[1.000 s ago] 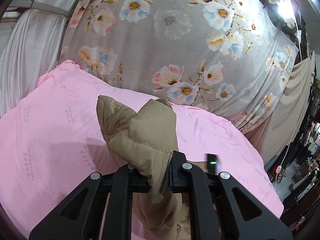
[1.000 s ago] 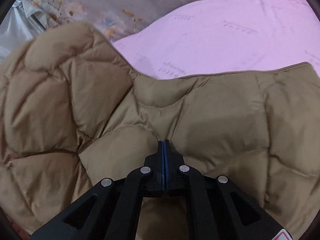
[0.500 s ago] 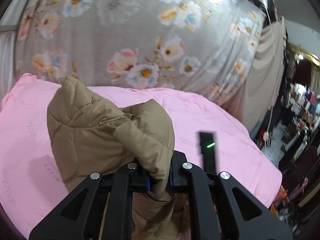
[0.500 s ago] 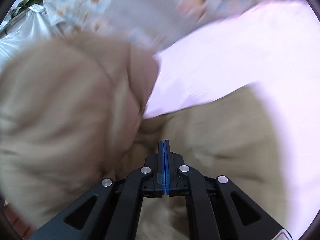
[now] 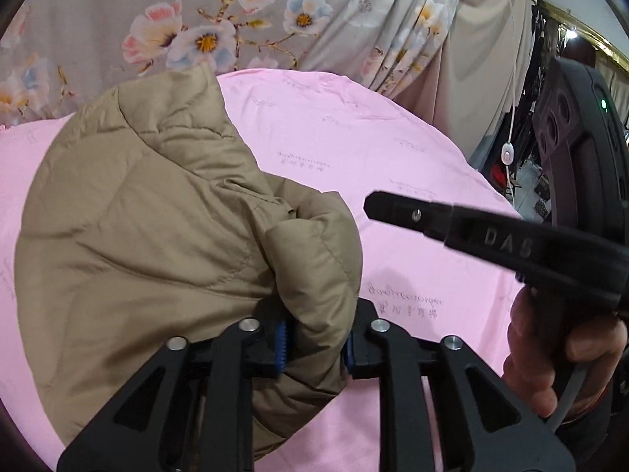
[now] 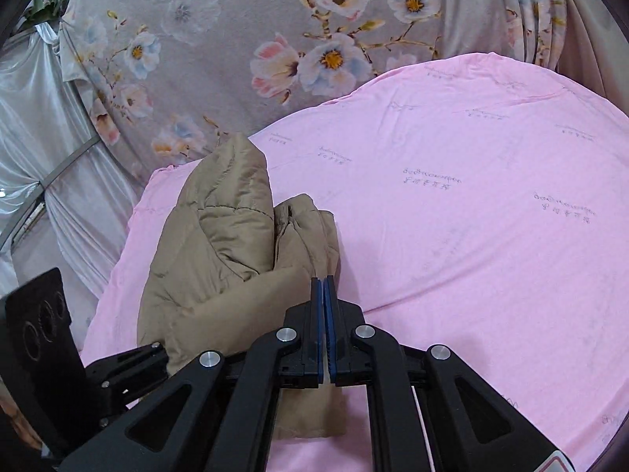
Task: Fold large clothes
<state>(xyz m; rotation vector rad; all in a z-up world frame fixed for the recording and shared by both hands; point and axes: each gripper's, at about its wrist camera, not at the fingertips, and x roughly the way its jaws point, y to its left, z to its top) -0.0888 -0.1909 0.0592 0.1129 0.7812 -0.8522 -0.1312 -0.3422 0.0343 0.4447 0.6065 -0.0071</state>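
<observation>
My left gripper (image 5: 314, 348) pinches the tan puffer jacket (image 5: 157, 236) (bunched over pink sheet (image 5: 393, 165)); my right gripper (image 6: 323, 326) is closed on its thin edge.

Left hand-held gripper (image 5: 314, 348) clamps fabric; right hand-held gripper (image 6: 325, 299) pinches closed on it.

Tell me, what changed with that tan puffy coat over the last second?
A second ago the tan coat spread wide across the right camera's view; now it is a narrow bunch at the left, over the pink sheet. The right gripper now shows beside the left one. Unchanged: the left gripper clamps the coat, and the right jaws are shut.
</observation>
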